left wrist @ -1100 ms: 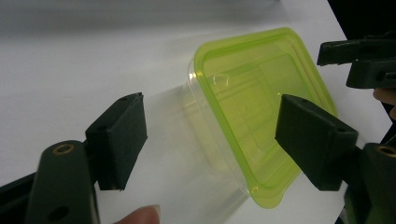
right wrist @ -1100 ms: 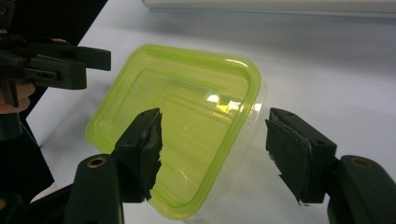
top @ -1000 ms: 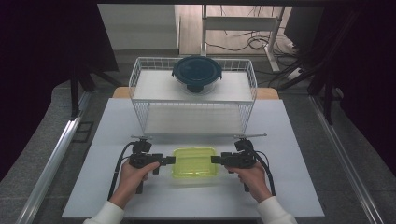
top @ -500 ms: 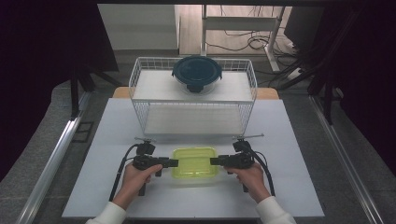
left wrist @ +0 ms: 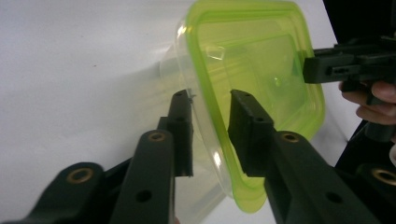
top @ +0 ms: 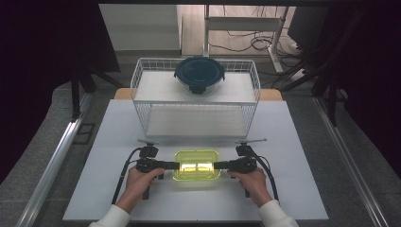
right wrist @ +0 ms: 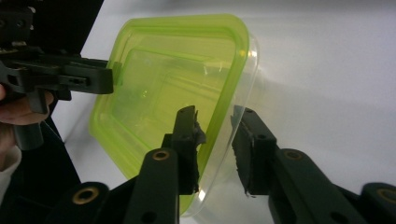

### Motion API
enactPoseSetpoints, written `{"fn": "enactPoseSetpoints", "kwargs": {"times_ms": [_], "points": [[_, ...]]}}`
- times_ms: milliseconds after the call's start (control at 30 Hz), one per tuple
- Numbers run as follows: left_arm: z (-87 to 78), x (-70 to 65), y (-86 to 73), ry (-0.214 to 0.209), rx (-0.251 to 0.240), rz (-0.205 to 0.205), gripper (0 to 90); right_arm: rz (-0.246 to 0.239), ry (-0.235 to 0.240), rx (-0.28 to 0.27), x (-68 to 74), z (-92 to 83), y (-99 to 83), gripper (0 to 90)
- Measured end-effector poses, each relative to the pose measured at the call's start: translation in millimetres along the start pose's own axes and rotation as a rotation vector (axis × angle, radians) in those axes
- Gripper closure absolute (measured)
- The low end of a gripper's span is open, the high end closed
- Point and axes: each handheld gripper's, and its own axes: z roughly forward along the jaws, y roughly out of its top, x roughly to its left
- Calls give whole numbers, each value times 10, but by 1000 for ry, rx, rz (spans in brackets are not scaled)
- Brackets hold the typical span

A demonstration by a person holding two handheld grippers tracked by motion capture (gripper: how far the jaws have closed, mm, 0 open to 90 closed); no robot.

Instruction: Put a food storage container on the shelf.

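White tabletop [top: 118,189] spreads under a dim room, with dark curtains at both sides and cables on the floor beyond. At the left, the person's left hand [top: 138,180] lies low and level, its left gripper [top: 176,165] pointing inward — jaws have just been closing, with the rim of the yellow-green lidded container [top: 197,164] between them, a gap still showing at the pads. That container sits on the table's near middle, between both grippers. From the right, the right hand [top: 251,180] mirrors the pose; the right gripper [top: 216,165] has also just been closing astride the opposite rim, not quite pressing. Behind stands a white wire basket [top: 142,90] bearing a dark round lidded bowl [top: 199,74].
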Motion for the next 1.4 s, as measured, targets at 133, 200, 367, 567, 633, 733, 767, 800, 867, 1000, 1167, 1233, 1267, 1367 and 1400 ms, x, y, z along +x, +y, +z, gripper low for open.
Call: {"fn": "enactPoseSetpoints", "kwargs": {"times_ms": [133,200,367,567,633,733,767,800,867,1000,1167,1233,1267,1367,1400], "points": [[-27,-41,-12,-13,-25,-8,750,-2,-5,-1,33,-34,-14,748],[-60,-66,-16,-19,-38,-1,777,-4,-13,-1,54,-54,-27,759],[-79,-115,-38,-11,-31,26,793,-18,-31,-18,102,-97,-44,783],[-155,-178,-35,-29,-56,55,794,-40,-19,-42,140,-179,-31,786],[-192,-203,-33,-30,-63,71,794,-59,-19,-51,176,-205,-28,786],[-252,-243,-29,-38,-84,88,795,-84,-19,-62,230,-247,-24,786],[-273,-257,-27,-42,-90,96,795,-90,-16,-67,245,-263,-23,786],[-291,-272,-24,-43,-95,102,795,-95,-15,-73,259,-278,-22,787],[-335,-310,-19,-42,-105,122,795,-112,-9,-86,298,-316,-19,786],[-363,-338,-20,-38,-114,133,796,-124,-11,-96,336,-345,-20,786],[-409,-388,-18,-33,-129,149,798,-154,-15,-114,402,-399,-11,786],[-437,-408,-12,-35,-132,157,798,-164,-16,-123,433,-426,-6,786],[-452,-419,-8,-35,-139,161,798,-171,-17,-126,448,-437,-3,785],[-477,-443,-7,-30,-145,171,799,-190,-24,-136,493,-464,3,785],[-484,-451,-6,-26,-147,175,800,-196,-28,-137,509,-472,4,785]]}}
